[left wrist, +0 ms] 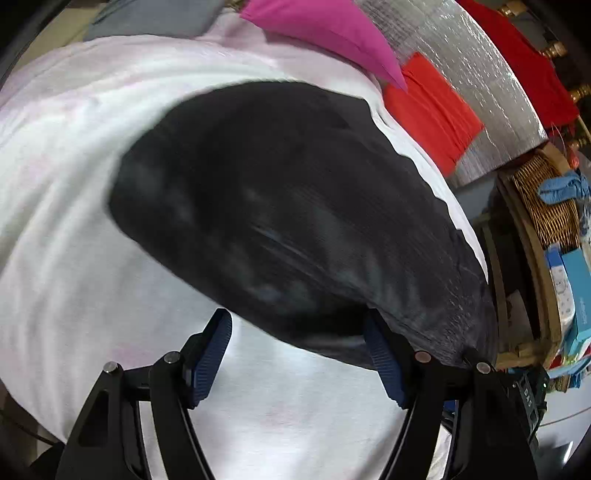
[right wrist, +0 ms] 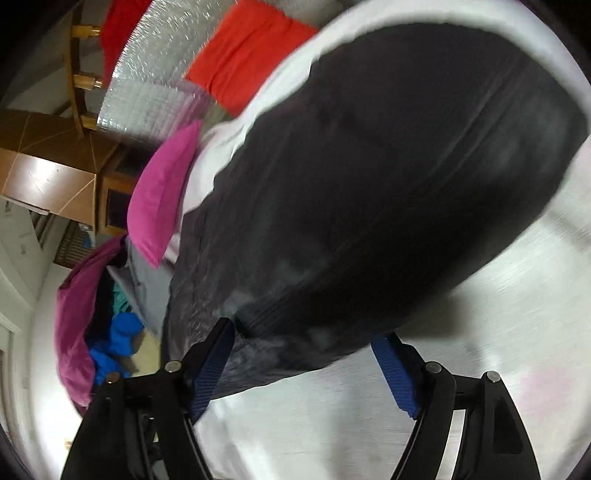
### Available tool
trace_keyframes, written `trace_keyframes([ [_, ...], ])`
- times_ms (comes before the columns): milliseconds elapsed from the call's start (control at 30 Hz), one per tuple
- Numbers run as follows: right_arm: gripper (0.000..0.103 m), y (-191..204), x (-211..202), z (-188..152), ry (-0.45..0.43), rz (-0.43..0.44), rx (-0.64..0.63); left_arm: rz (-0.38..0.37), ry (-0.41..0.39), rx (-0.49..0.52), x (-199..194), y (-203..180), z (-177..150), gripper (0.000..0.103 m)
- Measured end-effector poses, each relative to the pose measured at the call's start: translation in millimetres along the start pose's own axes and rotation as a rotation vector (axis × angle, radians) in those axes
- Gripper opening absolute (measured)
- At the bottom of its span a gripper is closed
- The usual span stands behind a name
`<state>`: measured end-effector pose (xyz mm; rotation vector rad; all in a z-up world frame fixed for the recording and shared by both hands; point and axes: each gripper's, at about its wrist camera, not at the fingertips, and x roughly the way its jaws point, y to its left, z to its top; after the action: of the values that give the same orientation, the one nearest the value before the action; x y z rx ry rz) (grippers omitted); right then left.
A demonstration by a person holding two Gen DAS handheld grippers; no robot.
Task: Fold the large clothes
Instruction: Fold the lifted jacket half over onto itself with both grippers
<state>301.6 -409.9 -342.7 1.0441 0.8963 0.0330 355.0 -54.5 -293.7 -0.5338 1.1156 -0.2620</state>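
A large black garment [left wrist: 280, 206] lies on the white sheet [left wrist: 74, 206] of the work surface. It also shows in the right wrist view [right wrist: 369, 177], blurred. My left gripper [left wrist: 297, 350] is open, its blue-padded fingers spread wide just at the garment's near edge, the right finger under that edge. My right gripper [right wrist: 306, 365] is open too, fingers either side of the garment's near edge, with nothing between the pads.
A pink cloth [left wrist: 325, 33] and a folded red cloth [left wrist: 432, 110] lie at the far edge on a silver mat [left wrist: 476, 74]. A wicker basket [left wrist: 546, 206] stands at the right. A pile of clothes [right wrist: 107, 317] lies at the left in the right wrist view.
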Motion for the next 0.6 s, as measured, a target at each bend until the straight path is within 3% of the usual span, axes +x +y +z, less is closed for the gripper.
trace_keyframes([
  [100, 0.079, 14, 11, -5, -0.045, -0.011, -0.035, 0.011, -0.016, 0.010, 5, -10, 0, 0.074],
  [167, 0.066, 22, 3, -11, -0.114, -0.025, -0.089, 0.012, -0.052, 0.015, 3, -14, 3, 0.072],
  [233, 0.052, 35, -5, -13, -0.172, -0.061, -0.163, 0.027, -0.094, 0.045, 1, -21, 4, 0.062],
  [333, 0.047, 46, -14, -16, -0.218, -0.082, -0.240, 0.061, -0.114, 0.094, 2, -28, 3, 0.060],
  [467, 0.047, 32, -1, -12, -0.128, -0.154, -0.230, 0.137, -0.056, 0.100, 21, -28, -2, 0.060],
  [600, 0.048, 18, -17, -5, -0.086, -0.058, -0.136, 0.171, -0.086, 0.149, 17, -38, -8, 0.061],
])
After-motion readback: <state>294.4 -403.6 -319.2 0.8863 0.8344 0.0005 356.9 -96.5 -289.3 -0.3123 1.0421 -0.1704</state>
